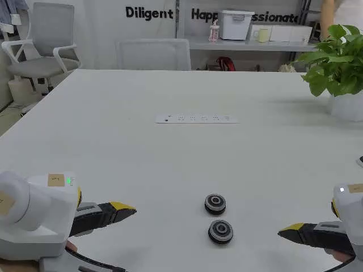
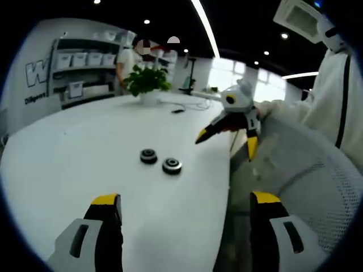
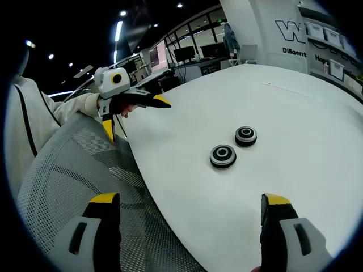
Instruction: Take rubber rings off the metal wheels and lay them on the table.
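Hard to read first: in the head view, right gripper [image 1: 292, 228] cut off by the frame edge, with just a yellow-tipped black jaw and a corner of white housing on show. Left gripper [image 1: 122, 208] seen edge-on there, second jaw hidden behind the first. Settled from the gripper views instead: left gripper [image 2: 185, 198] spread wide with nothing between the jaws, right gripper [image 3: 190, 199] spread just as wide and just as empty.

Counting two small round metal wheels, dark with paler hubs: nearer metal wheel [image 1: 220, 231] and farther metal wheel [image 1: 215, 203]. Lying flat, just beside each other on the white counter [image 1: 170, 164], between the two grippers and well apart from both. Black rubber rings [image 3: 212, 157] still on both wheels by the look of the dark outer bands, though too small to split rubber from metal cleanly.

Counting on: one flat white power strip [image 1: 195, 118] mid-counter. One green potted plant [image 1: 334, 62] at the right, pot clipped by the frame. Two chairs past the far edge, a grey office chair [image 1: 42, 48] and a pale mesh chair [image 1: 153, 55]. Black wall lettering [image 1: 149, 13] partly blocked by a white storage box [image 1: 236, 24] on a shelf.
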`<action>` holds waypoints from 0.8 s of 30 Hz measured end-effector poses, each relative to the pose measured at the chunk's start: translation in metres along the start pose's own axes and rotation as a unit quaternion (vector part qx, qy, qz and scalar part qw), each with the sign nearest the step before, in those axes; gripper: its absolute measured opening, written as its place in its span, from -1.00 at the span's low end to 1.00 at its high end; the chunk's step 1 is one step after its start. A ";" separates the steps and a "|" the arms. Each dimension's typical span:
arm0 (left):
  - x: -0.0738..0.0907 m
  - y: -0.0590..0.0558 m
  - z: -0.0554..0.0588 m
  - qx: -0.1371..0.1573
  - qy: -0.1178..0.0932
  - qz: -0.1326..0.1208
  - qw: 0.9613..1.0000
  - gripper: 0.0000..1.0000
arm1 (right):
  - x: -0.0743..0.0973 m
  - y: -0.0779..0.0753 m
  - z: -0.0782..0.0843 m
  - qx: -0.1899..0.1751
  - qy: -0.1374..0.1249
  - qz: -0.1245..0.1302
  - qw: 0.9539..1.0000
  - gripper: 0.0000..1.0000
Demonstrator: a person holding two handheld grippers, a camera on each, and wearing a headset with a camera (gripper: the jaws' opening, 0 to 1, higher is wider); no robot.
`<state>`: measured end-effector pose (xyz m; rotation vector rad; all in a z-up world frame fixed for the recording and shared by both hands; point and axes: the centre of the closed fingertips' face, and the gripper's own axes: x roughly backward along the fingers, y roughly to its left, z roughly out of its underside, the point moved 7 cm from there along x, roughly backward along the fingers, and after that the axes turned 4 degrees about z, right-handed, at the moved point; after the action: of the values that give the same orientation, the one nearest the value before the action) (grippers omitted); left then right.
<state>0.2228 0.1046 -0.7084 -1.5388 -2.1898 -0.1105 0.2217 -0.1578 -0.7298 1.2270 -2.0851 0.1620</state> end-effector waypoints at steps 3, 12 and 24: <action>0.000 0.000 0.000 0.002 -0.001 0.000 1.000 0.90 | 0.000 0.000 0.000 -0.001 -0.002 0.001 1.000 1.00; 0.000 -0.001 0.001 0.003 0.001 0.002 1.000 0.90 | 0.001 -0.002 0.001 -0.005 -0.001 0.007 1.000 1.00; 0.000 -0.001 0.000 0.004 -0.002 -0.005 1.000 0.89 | 0.001 -0.003 0.001 -0.005 -0.001 0.010 1.000 1.00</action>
<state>0.2223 0.1038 -0.7080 -1.5260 -2.1983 -0.1027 0.2234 -0.1607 -0.7302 1.2026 -2.0982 0.1587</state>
